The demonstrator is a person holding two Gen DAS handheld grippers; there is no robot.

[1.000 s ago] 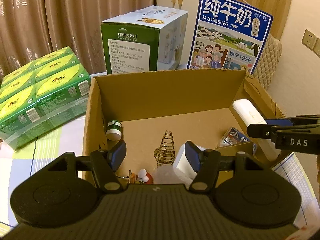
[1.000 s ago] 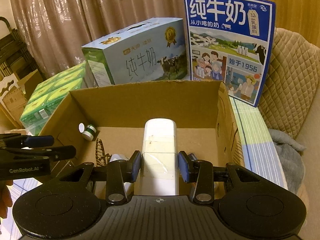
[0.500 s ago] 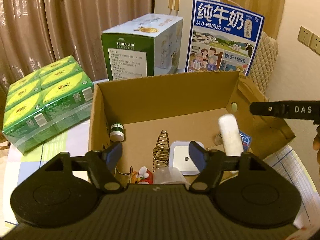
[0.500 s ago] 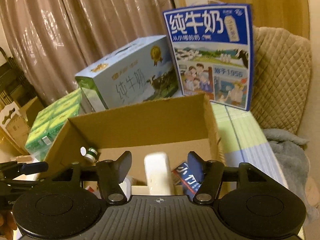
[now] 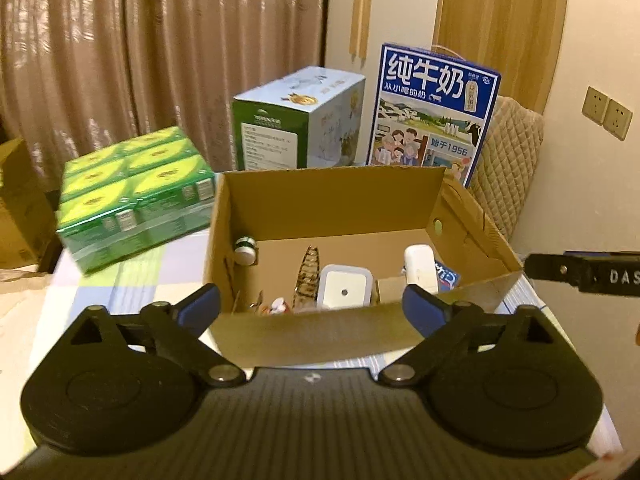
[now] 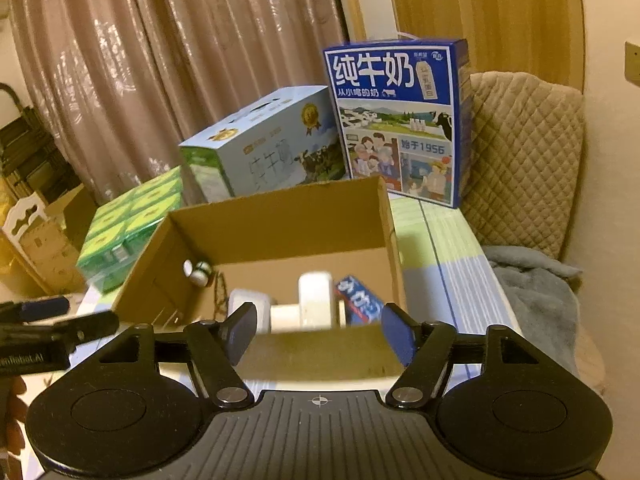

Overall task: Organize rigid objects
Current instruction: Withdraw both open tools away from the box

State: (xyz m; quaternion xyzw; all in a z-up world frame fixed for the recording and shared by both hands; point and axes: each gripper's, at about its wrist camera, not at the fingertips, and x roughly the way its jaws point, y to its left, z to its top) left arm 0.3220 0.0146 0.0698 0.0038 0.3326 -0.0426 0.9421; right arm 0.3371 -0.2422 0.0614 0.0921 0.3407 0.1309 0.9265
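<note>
An open cardboard box (image 5: 328, 208) stands on the table. In it lie a long white bar (image 5: 418, 266), a white square device (image 5: 346, 286), a small green-and-white jar (image 5: 245, 249), a brown spiral piece (image 5: 308, 276) and a blue packet (image 5: 446, 276). My left gripper (image 5: 310, 308) hangs in front of the box's near wall, its jaws opening wide with nothing between them. My right gripper (image 6: 320, 332) also hangs before the near wall, jaws opening and empty. The white bar (image 6: 316, 300) lies free in the box beyond it.
A wrapped green pack of cartons (image 5: 136, 196) sits left of the box. Behind it stand a green-and-blue milk case (image 5: 296, 128) and a blue milk case (image 5: 432, 112). A quilted chair back (image 6: 524, 160) and a grey cloth (image 6: 532, 288) are on the right.
Both grippers have drawn back and up out of the box. The right one let go of the white bar, which now lies inside. Both pairs of jaws have spread wider.
</note>
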